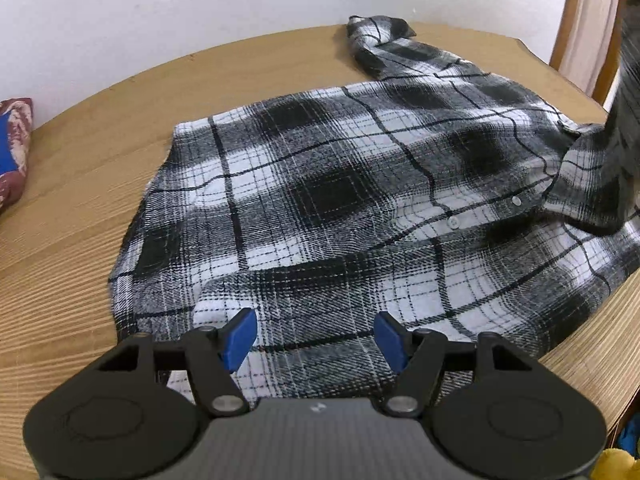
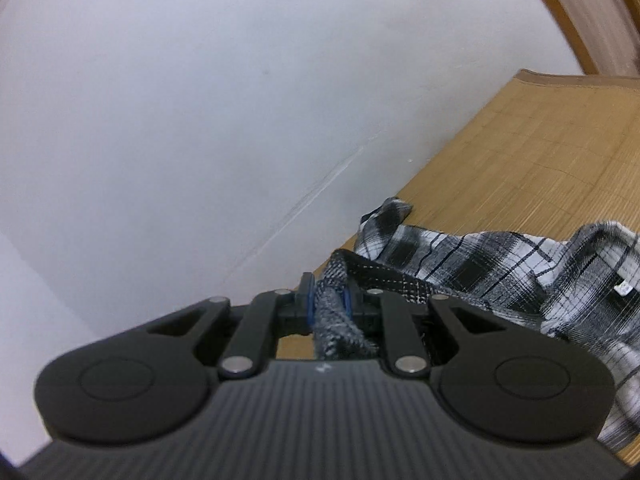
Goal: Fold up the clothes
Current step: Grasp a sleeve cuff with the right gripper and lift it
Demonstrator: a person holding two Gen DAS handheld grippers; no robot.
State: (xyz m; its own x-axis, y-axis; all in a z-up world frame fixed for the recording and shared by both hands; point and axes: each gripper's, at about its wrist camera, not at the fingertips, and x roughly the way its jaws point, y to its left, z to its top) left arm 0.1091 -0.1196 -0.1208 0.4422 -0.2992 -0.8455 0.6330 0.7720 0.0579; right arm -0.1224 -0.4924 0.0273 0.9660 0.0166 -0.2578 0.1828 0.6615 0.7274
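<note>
A black-and-white plaid button shirt [image 1: 340, 200] lies spread on a wooden table [image 1: 80, 240]. One sleeve [image 1: 380, 36] stretches toward the far edge. My left gripper [image 1: 316, 338] is open and empty, its blue pads just above the shirt's near edge. My right gripper [image 2: 326, 300] is shut on a bunched strip of the shirt's fabric [image 2: 336, 320] and holds it lifted; the rest of the shirt [image 2: 520, 272] hangs down to the table on the right. In the left wrist view the lifted fabric [image 1: 624, 120] rises at the right edge.
A white wall [image 1: 200, 8] stands right behind the table. A red patterned cushion [image 1: 16, 148] sits at the far left. A wooden frame with a pale curtain [image 1: 584, 20] is at the far right. Woven mat surface [image 2: 540, 152] lies beyond the shirt.
</note>
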